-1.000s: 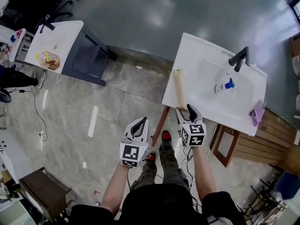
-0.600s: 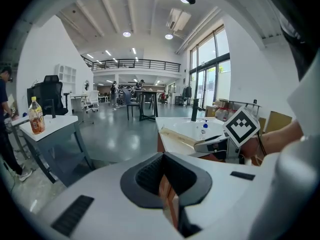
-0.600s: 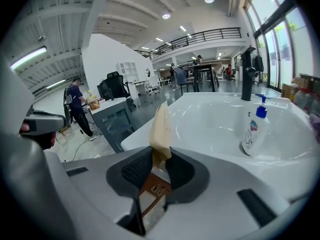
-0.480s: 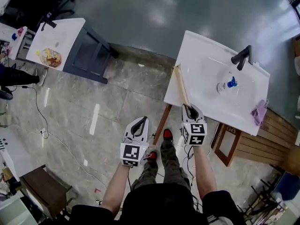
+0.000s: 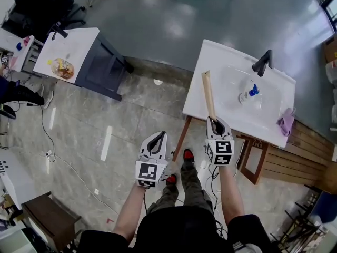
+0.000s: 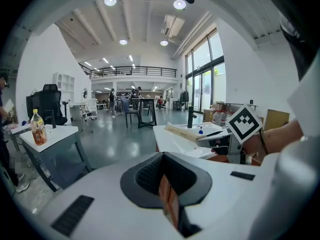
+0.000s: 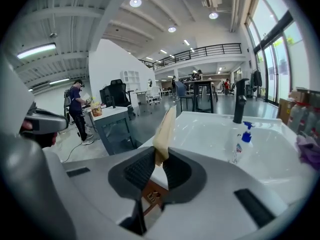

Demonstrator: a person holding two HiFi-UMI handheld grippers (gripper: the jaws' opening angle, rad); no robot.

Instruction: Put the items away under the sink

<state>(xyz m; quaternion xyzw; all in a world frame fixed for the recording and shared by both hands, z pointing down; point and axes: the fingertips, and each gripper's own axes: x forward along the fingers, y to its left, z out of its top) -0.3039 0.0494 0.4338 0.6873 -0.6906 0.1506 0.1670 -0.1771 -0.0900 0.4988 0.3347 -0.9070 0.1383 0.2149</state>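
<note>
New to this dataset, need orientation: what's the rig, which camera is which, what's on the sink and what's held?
No robot: a person holds a two-jaw gripper in each hand. The head view looks steeply down from the person's head; each gripper view rides on a gripper, looking along its jaws. The right gripper has just been closing its jaws and now clamps one end of a long pale wooden stick, angled up over the white sink top. The left gripper is shut and empty. On the sink: a black tap, a clear bottle with a blue pump, and a purple cloth at its edge.

Two claws [image 5: 156, 138] [image 5: 215, 123]; one wooden strip [image 5: 208, 94]; one pump bottle [image 5: 248, 94]; one purple cloth [image 5: 286, 121], I think.
</note>
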